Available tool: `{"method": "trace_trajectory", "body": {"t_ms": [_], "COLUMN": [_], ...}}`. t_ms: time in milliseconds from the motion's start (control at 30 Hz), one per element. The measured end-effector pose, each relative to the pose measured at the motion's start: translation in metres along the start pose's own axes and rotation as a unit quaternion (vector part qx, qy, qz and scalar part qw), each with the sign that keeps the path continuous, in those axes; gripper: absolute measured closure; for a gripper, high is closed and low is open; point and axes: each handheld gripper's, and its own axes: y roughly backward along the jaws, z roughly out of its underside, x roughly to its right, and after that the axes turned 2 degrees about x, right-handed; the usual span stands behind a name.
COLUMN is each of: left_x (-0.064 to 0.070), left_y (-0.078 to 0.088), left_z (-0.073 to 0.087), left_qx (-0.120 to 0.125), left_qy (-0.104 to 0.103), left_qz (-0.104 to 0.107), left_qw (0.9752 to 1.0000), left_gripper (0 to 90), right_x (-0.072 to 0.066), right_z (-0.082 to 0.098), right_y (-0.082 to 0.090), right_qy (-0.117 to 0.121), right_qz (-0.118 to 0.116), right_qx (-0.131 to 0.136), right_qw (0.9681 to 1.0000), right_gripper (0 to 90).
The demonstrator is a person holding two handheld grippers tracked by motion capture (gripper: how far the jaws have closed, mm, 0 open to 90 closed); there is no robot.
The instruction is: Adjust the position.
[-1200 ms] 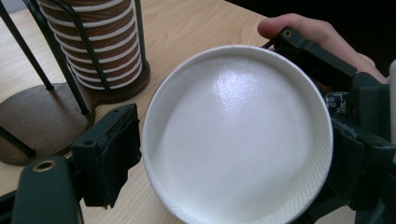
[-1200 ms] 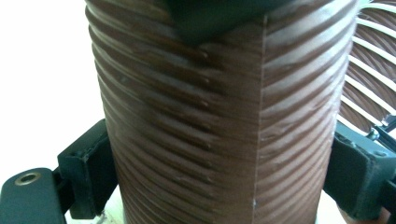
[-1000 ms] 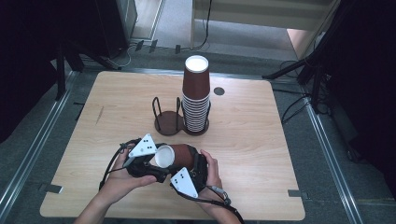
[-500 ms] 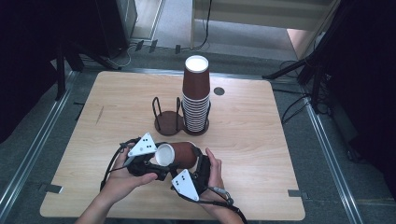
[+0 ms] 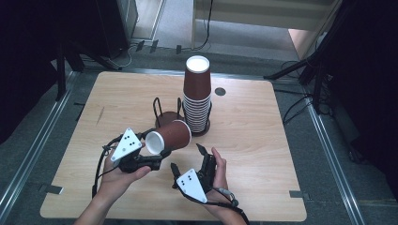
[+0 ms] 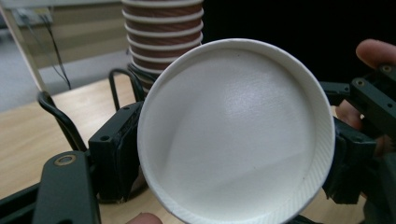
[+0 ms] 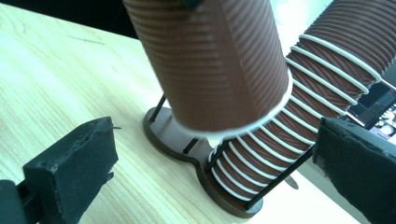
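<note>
A brown ribbed paper cup (image 5: 172, 136) lies tilted on its side in the air, and my left gripper (image 5: 162, 149) is shut on its narrow end. In the left gripper view its white bottom (image 6: 233, 130) faces the camera, with a black jaw pressed on each side. Its mouth points towards the wire cup holder (image 5: 165, 112), whose near slot is empty. In the far slot a tall stack of upturned cups (image 5: 197, 101) stands. My right gripper (image 5: 187, 158) is open just below and right of the cup. In its own view the cup (image 7: 210, 60) hangs beyond its wide-apart jaws.
The holder's dark base (image 7: 173, 135) rests mid-table on the wooden table (image 5: 263, 140). A small dark round hole (image 5: 219, 91) sits behind the stack. Black stands and cables surround the table on the floor.
The cup has risen and tipped towards the holder in the left gripper. The right gripper, which was against the cup, now stands apart from it.
</note>
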Motion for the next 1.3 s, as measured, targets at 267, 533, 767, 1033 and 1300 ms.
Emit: {"method": "trace_trajectory", "body": {"t_ms": [267,533,767,1033,1300], "left_x": [-0.003,-0.008,-0.011,-0.013,-0.018], "left_y": [0.007,0.01,0.011,0.012,0.013], "left_z": [-0.002,0.0,0.003,0.003,0.006], "left_qx": [0.046,0.081,0.101,0.115,0.133], "left_qy": [0.003,0.017,0.026,0.026,0.028], "left_qz": [-0.011,-0.017,-0.011,-0.013,-0.036], "left_qw": [0.9989,0.9964,0.9945,0.9929,0.9901], "left_gripper": [21.5,21.5,21.6,21.6,21.6], "right_x": [0.007,0.017,0.029,0.04,0.048], "right_z": [0.0,-0.005,-0.012,-0.019,-0.028], "right_y": [-0.001,-0.001,0.001,0.002,-0.001], "right_qy": [-0.032,-0.103,-0.153,-0.228,-0.286], "right_qz": [-0.007,-0.013,-0.018,-0.023,-0.027], "right_qx": [-0.012,-0.011,-0.009,-0.008,-0.029], "right_qw": [0.9994,0.9946,0.988,0.9734,0.9574], "right_gripper": [0.0,0.3,1.5,6.9,12.8]}}
